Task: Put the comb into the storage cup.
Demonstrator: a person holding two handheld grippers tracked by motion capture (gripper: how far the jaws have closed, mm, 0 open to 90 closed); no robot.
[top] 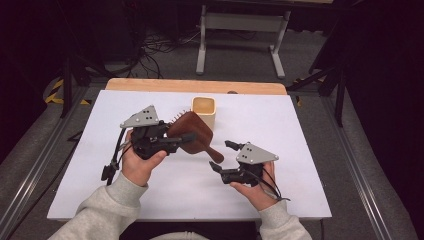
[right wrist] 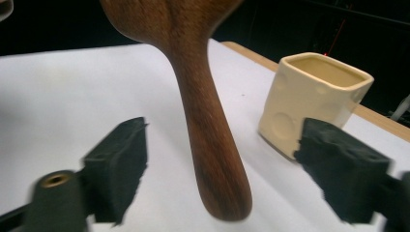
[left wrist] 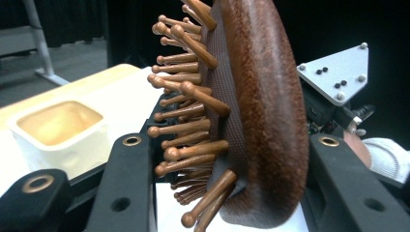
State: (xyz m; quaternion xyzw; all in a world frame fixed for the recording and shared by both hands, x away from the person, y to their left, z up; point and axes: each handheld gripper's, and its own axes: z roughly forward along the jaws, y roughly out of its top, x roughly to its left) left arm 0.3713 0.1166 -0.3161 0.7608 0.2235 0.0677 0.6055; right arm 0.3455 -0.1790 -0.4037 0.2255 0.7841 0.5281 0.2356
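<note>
A brown wooden hairbrush (top: 192, 131) hangs over the middle of the white board, handle slanting down to the right. My left gripper (top: 187, 137) is shut on its oval head. In the left gripper view the black jaws clamp the head (left wrist: 263, 121) edge-on, with the wooden bristles (left wrist: 188, 121) pointing left. My right gripper (top: 220, 154) sits at the handle's lower end and is open. In the right gripper view the handle (right wrist: 208, 145) hangs between the two black pads (right wrist: 118, 169), with a gap on each side.
A cream square cup (top: 204, 111) stands upright just behind the brush, and it is also in the right gripper view (right wrist: 314, 96) to the handle's right. The white board (top: 300, 150) lies on a wooden table. A metal stand (top: 240, 30) and cables are on the floor beyond.
</note>
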